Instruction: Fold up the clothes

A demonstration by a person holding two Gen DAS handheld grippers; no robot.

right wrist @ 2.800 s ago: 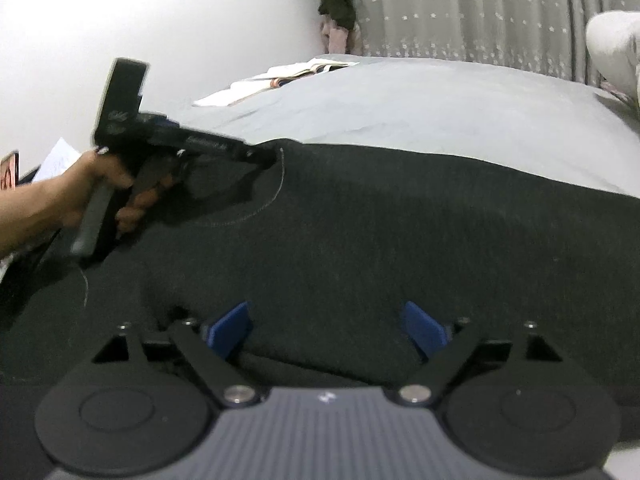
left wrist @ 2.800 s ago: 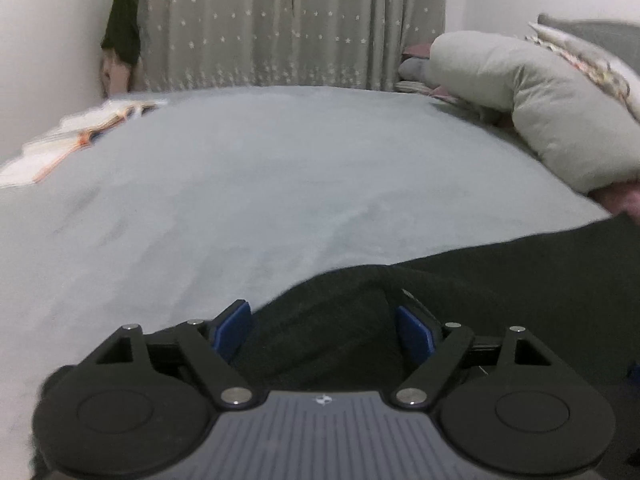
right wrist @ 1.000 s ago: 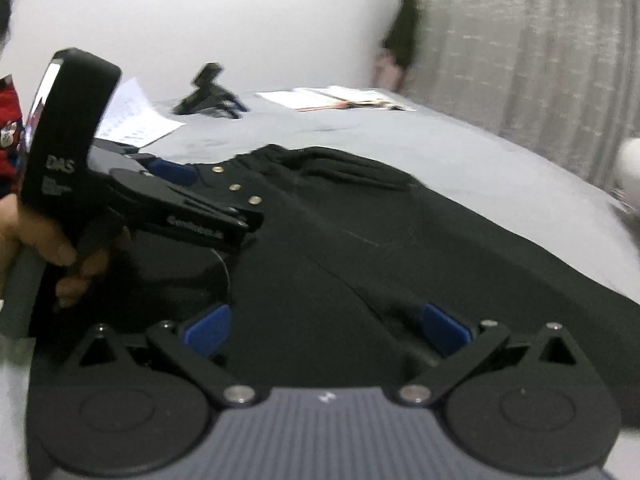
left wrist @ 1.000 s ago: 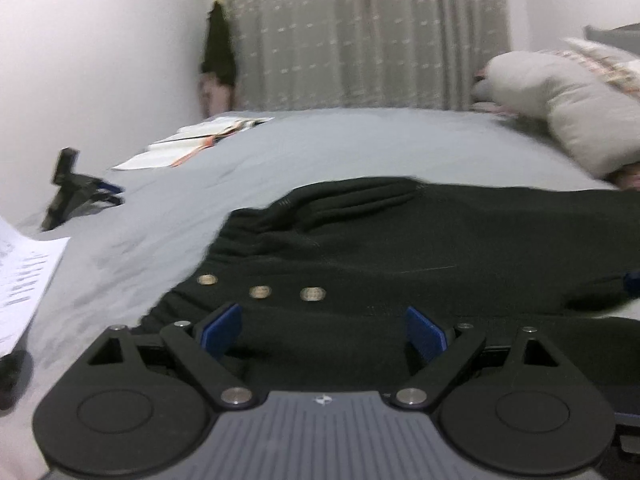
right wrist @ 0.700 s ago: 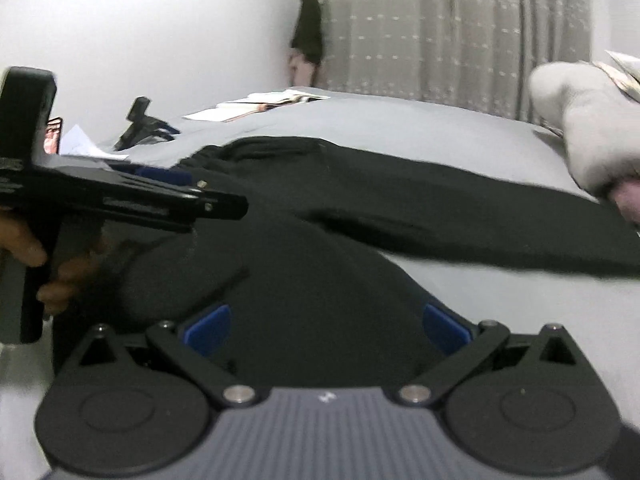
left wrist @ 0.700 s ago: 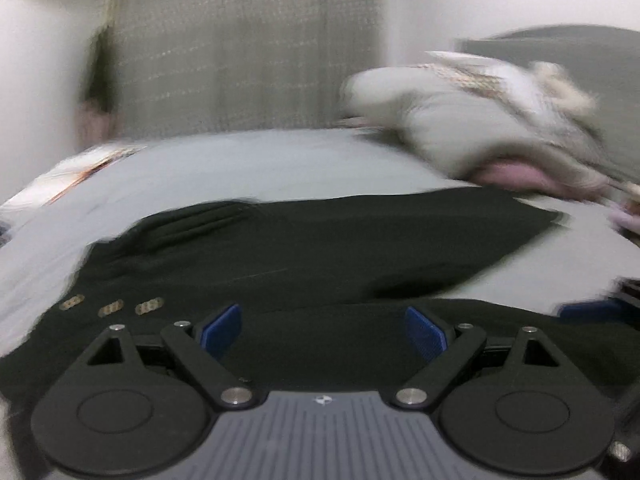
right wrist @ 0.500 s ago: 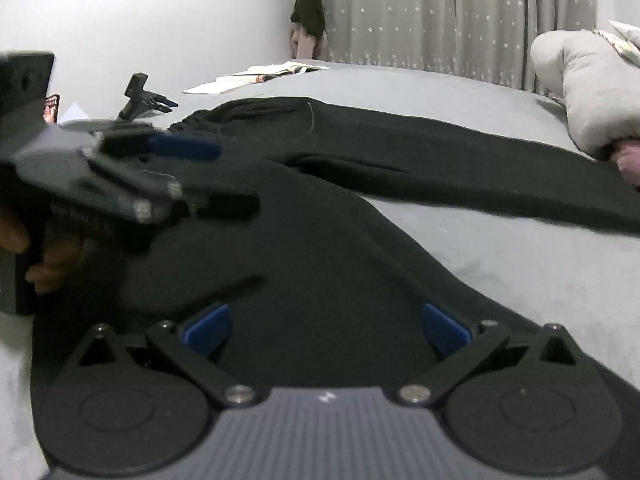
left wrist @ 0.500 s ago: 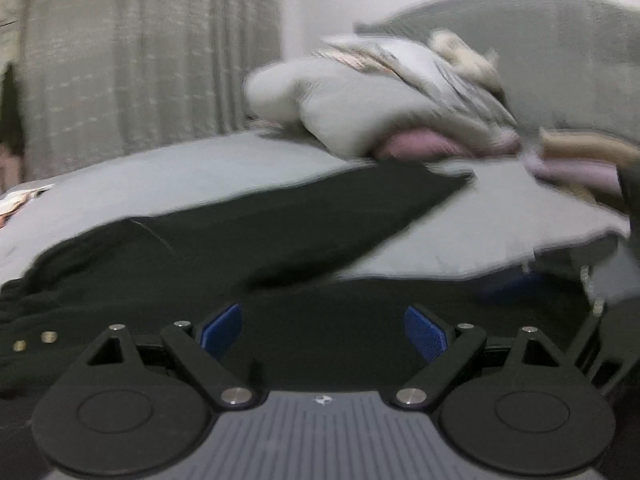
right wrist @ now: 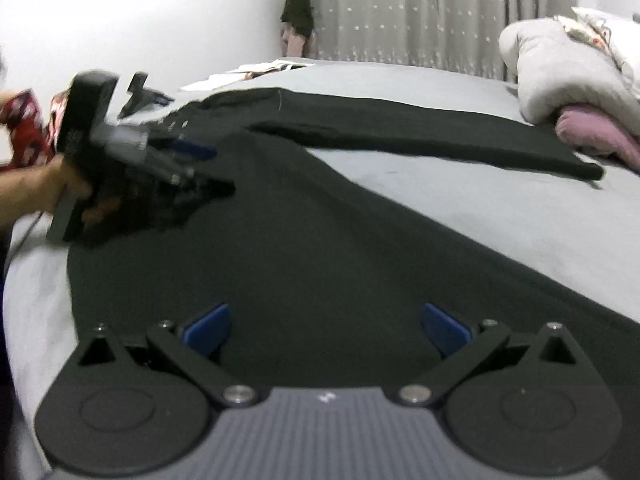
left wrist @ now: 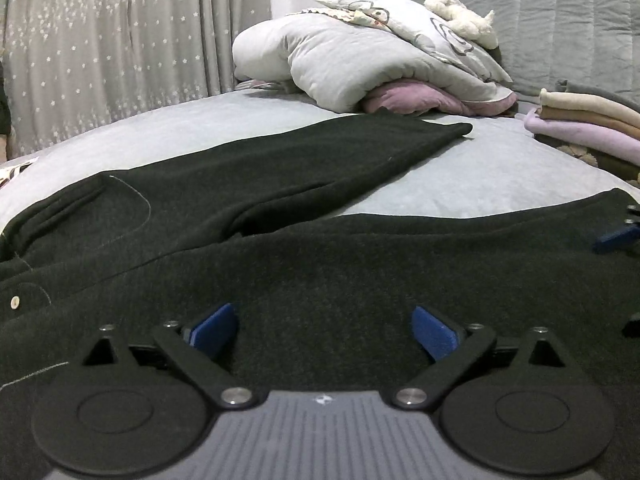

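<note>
Both hand-held grippers, left [left wrist: 322, 330] opening and right [right wrist: 326, 330] spread, have swung from the waistband to the near leg of the trousers [left wrist: 320, 208] lying flat on the bed [left wrist: 480, 168], gripping nothing; a shallow pinch may slip.

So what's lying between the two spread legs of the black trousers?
Only bare grey bedsheet lies between the far leg and the near leg of the black trousers; both wrist views show it.
</note>
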